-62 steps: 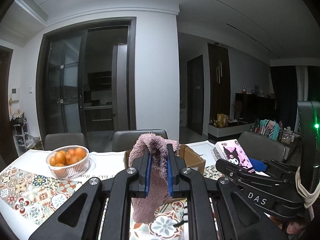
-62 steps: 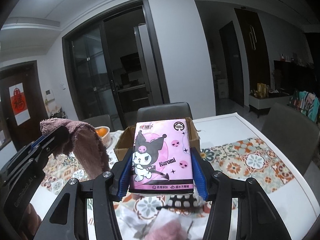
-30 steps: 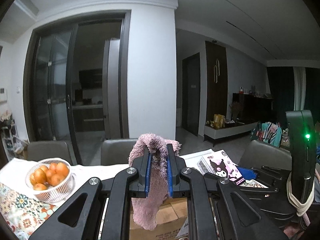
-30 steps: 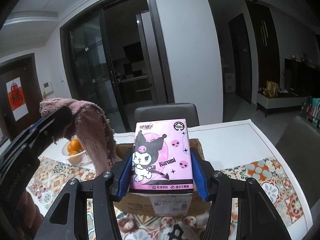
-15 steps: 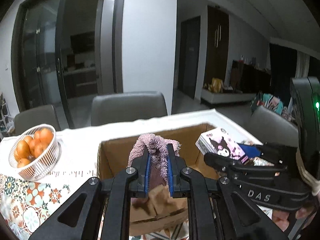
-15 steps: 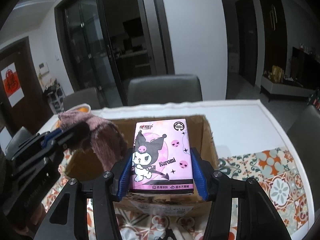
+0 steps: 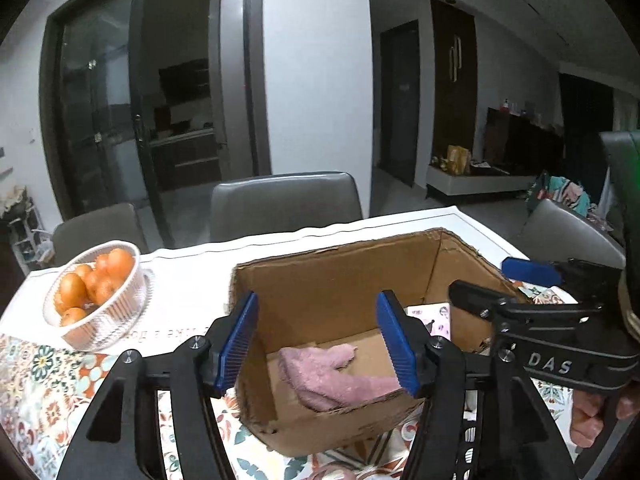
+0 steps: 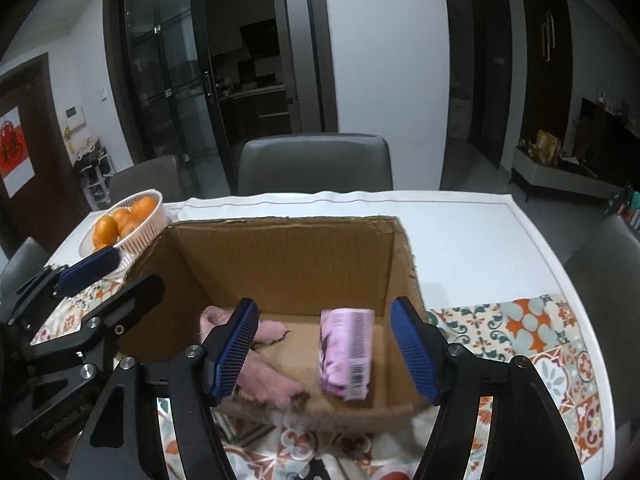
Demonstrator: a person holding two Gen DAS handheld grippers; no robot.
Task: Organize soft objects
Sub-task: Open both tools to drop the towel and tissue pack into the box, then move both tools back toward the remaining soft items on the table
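Observation:
An open cardboard box stands on the table. A pink fuzzy cloth lies on its floor at the left. A pink Kuromi tissue pack, blurred, sits inside at the right. My left gripper hangs over the box's near wall, its jaws opening with nothing pressed between the pads. My right gripper hovers over the near rim, jaws opening, the pack below and free of the pads. Each gripper shows in the other's view, the right gripper and the left gripper.
A white basket of oranges stands left of the box on the patterned tablecloth. Grey chairs line the table's far and right sides. A hand grips the right tool's handle.
Both grippers opened. The pink cloth dropped from the left gripper onto the box floor, and the tissue pack fell from the right gripper into the box.

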